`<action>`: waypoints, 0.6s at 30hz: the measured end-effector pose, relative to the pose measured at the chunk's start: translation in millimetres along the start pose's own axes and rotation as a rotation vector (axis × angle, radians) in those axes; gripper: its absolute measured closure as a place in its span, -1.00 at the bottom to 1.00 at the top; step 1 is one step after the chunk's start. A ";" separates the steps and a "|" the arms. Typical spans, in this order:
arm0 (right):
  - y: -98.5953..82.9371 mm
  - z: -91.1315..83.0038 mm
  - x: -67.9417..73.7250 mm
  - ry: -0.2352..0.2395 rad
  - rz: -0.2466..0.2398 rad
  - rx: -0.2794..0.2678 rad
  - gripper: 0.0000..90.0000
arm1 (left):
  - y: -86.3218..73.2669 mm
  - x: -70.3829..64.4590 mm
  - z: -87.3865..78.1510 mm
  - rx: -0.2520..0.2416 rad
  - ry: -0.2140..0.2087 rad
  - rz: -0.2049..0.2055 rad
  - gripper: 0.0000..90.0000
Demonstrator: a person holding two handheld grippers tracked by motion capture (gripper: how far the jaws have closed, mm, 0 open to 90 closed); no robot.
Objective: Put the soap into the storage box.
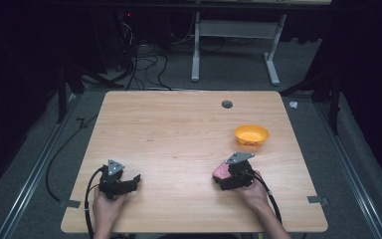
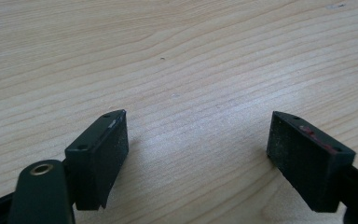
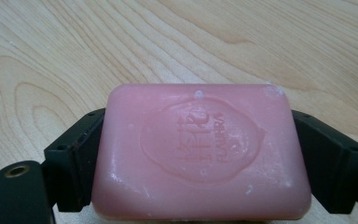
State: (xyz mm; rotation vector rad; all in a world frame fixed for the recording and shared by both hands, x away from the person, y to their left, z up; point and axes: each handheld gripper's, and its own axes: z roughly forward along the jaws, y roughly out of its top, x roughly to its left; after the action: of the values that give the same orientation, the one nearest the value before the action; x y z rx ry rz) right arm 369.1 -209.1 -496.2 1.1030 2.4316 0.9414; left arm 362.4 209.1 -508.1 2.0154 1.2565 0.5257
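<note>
Left gripper (image 1: 129,182) is resting near the table's front-left corner, jaws spread wide over bare wood, gripping nothing; in the left gripper view I'm seeing only grain between its black pads (image 2: 103,158).

Light wooden rectangular table (image 1: 179,129): mostly bare in the middle.

Right gripper (image 1: 222,178) is sitting near the front edge, right of centre, and I'm pinching the pink rectangular bar of soap (image 3: 200,149) by its short ends, stamped face up. Whether it is touching the wood, I cannot tell.

Small round orange plastic bowl (image 1: 251,134) is standing just beyond it, toward the right edge, looking empty.

Judgement: the grasp is done; carrying the soap to the bowl and releasing it is probably what's left.
</note>
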 end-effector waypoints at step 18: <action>3.5 -10.1 1.4 0.018 0.037 -0.023 -0.70 | 0.0 0.0 0.0 0.000 0.000 0.001 -0.54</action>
State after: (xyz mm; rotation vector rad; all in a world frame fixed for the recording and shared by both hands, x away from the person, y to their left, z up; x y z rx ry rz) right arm 364.9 -210.8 -486.5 1.1401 2.4163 0.9920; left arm 362.4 209.1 -508.0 2.0160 1.2563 0.5264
